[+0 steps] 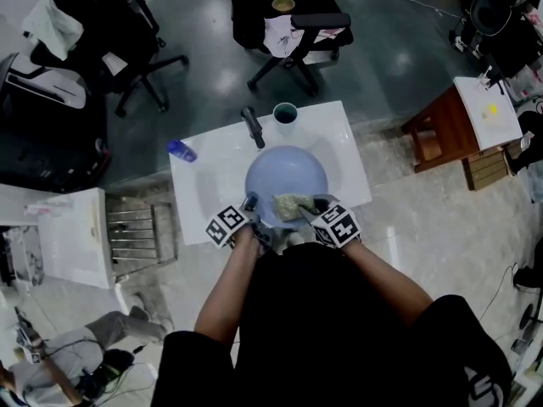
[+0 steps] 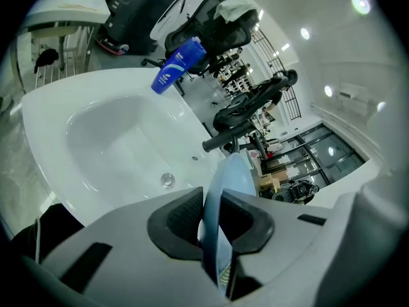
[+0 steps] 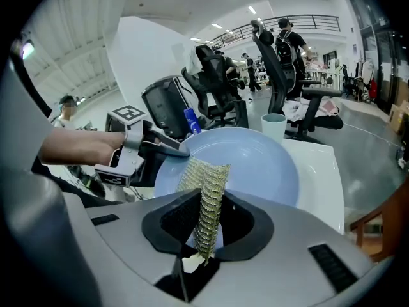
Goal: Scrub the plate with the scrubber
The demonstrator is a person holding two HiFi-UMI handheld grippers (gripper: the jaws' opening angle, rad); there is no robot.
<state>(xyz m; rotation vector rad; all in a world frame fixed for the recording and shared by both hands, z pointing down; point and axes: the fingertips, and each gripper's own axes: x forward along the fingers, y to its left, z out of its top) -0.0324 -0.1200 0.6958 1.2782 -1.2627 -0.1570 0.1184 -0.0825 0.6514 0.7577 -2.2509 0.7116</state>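
Observation:
A light blue plate (image 1: 286,176) is held tilted over the white sink (image 1: 212,185). My left gripper (image 1: 249,209) grips its near left rim. In the left gripper view the plate (image 2: 228,174) stands edge-on between the jaws of that gripper (image 2: 214,226), which press on it. My right gripper (image 1: 310,212) is shut on a greenish mesh scrubber (image 1: 293,206) that lies against the plate's near edge. In the right gripper view the scrubber (image 3: 208,190) stands clamped in that gripper (image 3: 206,226), its top resting on the plate (image 3: 255,162), with the left gripper (image 3: 156,147) at the rim.
A dark faucet (image 1: 253,127) and a teal cup (image 1: 285,114) stand at the sink's back edge. A blue bottle (image 1: 181,151) lies at its left corner. The drain (image 2: 167,180) shows in the basin. Office chairs (image 1: 293,24) stand behind, a wooden side table (image 1: 450,130) to the right.

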